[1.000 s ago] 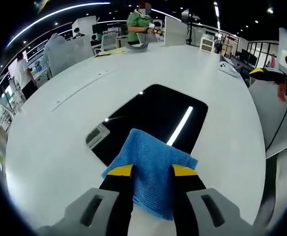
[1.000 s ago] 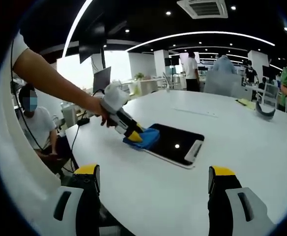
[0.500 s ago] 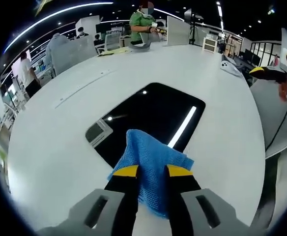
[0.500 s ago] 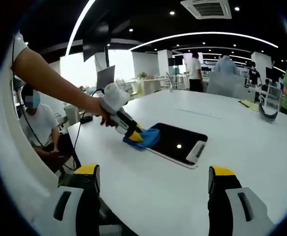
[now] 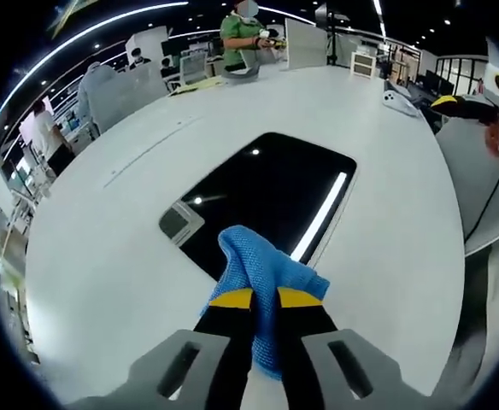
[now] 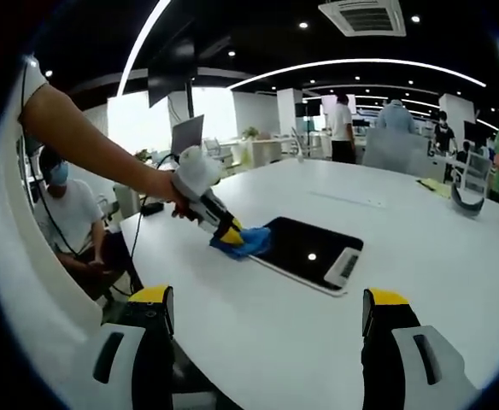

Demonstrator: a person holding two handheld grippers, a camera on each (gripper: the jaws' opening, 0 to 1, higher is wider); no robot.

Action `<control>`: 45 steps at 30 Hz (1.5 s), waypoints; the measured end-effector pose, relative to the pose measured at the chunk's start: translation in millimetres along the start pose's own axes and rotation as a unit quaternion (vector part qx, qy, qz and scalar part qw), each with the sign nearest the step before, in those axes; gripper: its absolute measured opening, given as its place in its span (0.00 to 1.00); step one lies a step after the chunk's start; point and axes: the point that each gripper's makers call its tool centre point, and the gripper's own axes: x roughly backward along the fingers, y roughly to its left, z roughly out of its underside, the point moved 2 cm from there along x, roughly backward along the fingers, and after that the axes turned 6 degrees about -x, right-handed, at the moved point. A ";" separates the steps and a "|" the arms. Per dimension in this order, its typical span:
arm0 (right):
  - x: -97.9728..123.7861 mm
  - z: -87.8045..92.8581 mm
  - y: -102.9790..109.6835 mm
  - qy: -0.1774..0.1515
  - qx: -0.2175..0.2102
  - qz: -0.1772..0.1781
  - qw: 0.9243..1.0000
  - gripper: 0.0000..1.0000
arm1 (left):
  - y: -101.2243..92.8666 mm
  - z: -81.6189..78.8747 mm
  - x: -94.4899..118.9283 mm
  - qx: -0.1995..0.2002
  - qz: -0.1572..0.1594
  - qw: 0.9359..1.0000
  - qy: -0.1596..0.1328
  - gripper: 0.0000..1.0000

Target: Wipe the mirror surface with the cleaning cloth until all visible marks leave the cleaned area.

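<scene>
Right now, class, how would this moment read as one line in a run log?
left gripper: shut on blue cloth | cloth: at mirror near edge | right gripper: open, off the mirror | table: white

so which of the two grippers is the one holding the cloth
The left gripper: its yellow-tipped jaws are shut on the blue cloth at the near edge of the mirror. The right gripper stands open with nothing between its jaws.
</scene>
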 end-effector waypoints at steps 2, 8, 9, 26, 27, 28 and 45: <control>-0.6 0.4 0.2 0.000 0.001 -0.001 1.000 0.91 | 2.1 3.9 3.7 0.006 -0.004 1.000 0.002 0.06; -4.6 0.8 1.1 0.000 0.004 -0.007 1.000 0.91 | 5.6 11.6 22.3 0.015 -0.017 1.000 -0.008 0.06; -5.2 1.0 1.4 0.000 0.003 -0.007 1.000 0.91 | 5.3 13.4 24.8 0.015 -0.017 1.000 -0.008 0.06; -14.6 7.6 11.3 0.001 -0.004 -0.031 1.000 0.91 | -1.6 45.6 53.1 0.005 -0.024 1.000 0.000 0.06; -15.0 8.1 11.4 0.002 -0.003 -0.032 0.999 0.91 | -2.5 48.3 53.9 0.004 -0.023 1.000 0.003 0.06; -15.3 8.5 11.7 0.002 -0.002 -0.032 0.999 0.91 | -3.1 51.8 55.8 -0.017 -0.021 1.000 0.010 0.06; -17.9 10.1 10.4 0.005 -0.007 -0.042 0.999 0.91 | -22.8 74.9 52.0 -0.007 0.016 1.000 0.018 0.09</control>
